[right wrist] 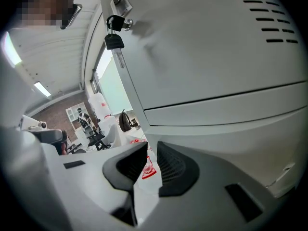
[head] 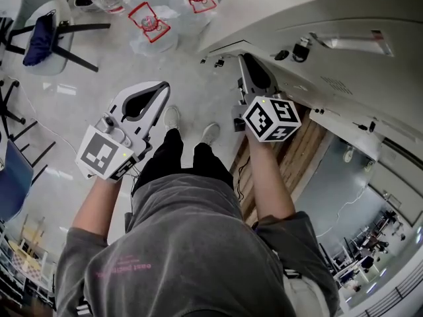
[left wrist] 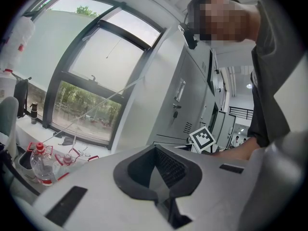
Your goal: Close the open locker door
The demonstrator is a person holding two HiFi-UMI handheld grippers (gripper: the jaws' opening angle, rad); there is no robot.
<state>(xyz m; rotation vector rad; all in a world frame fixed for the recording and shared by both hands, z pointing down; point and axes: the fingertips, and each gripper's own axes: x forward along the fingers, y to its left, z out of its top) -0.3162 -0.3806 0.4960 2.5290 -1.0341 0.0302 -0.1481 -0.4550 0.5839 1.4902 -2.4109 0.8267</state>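
Observation:
The grey locker door (head: 344, 18) (right wrist: 216, 47) fills the upper right of the head view, and a key with a black fob (right wrist: 114, 30) (head: 301, 48) hangs from its lock. My right gripper (head: 243, 59) (right wrist: 151, 146) points at the door's lower part. Its right finger is close against the door's face, though contact is not clear. Its jaws stand a narrow gap apart with only floor visible between them. My left gripper (head: 163, 86) (left wrist: 156, 149) hangs over the floor to the left, away from the lockers. Its pads meet on nothing.
Several clear water bottles with red handles (head: 152, 22) (left wrist: 41, 162) stand on the floor ahead. A chair (head: 46, 35) is at the far left. The person's shoes (head: 173, 117) are below the grippers. More lockers (left wrist: 185, 105) and a big window (left wrist: 91, 81) lie beyond.

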